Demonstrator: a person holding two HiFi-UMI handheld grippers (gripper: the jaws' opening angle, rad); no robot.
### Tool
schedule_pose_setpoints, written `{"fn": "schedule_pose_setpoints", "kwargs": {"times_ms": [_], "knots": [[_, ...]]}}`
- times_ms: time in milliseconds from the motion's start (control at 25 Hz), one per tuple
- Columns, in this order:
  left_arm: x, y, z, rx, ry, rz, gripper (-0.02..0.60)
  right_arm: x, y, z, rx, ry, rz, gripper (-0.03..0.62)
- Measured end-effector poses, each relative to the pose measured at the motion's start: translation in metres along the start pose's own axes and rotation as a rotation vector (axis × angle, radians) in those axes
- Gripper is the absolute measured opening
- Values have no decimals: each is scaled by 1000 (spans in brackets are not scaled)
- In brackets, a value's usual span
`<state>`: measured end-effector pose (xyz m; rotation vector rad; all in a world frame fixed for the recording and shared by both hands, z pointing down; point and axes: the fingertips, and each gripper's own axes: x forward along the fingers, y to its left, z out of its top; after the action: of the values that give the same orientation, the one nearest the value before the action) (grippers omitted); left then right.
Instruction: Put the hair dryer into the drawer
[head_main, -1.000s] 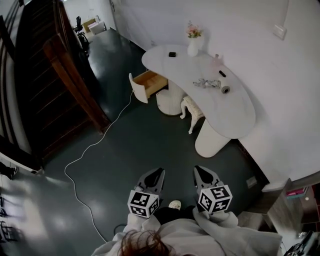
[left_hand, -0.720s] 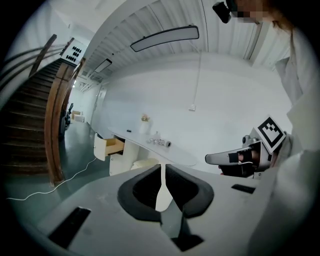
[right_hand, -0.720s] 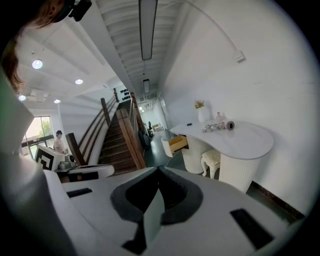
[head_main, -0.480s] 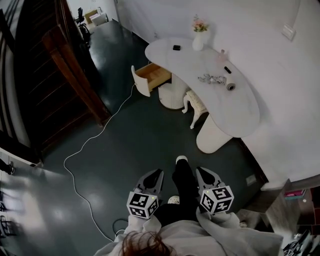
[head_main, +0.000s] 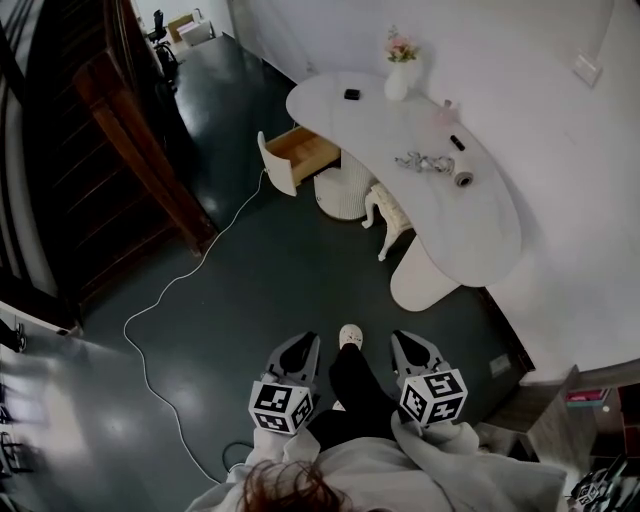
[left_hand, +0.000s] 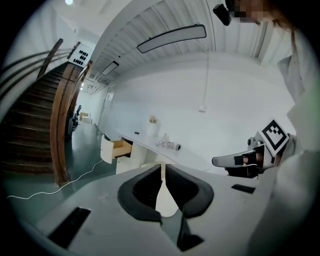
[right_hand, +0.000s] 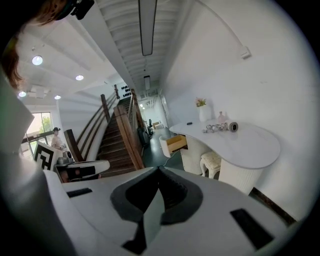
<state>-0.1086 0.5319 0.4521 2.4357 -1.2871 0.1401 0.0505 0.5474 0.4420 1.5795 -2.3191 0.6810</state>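
The hair dryer (head_main: 432, 164) lies on the white curved desk (head_main: 480, 235), far ahead of both grippers; it shows small in the left gripper view (left_hand: 169, 145) and the right gripper view (right_hand: 220, 128). The wooden drawer (head_main: 300, 155) stands pulled open at the desk's left end, with nothing visible inside it (right_hand: 175, 143). My left gripper (head_main: 305, 341) and right gripper (head_main: 403, 338) hover side by side low over the dark floor. Both are shut and hold nothing.
A vase of flowers (head_main: 398, 75), a small black item (head_main: 352, 94) and a pink bottle (head_main: 447, 108) stand on the desk. A white stool (head_main: 385, 208) sits under it. A white cable (head_main: 165, 295) runs across the floor. A wooden staircase (head_main: 120, 140) rises at left. The person's leg and shoe (head_main: 350, 336) are between the grippers.
The person's leg has stepped forward between the grippers. Both grippers have drifted a little toward the desk and stay shut.
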Motion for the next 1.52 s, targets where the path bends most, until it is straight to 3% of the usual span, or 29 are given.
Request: {"fn": "schedule_pose_setpoints", "kwargs": {"times_ms": [720,1520], "knots": [[149,63,71,53,-2,4,34,129,-89,94,21,-2,-25,49],[264,120,114,8,-12,33,34,247,-145,160,7,9,20,49]]}}
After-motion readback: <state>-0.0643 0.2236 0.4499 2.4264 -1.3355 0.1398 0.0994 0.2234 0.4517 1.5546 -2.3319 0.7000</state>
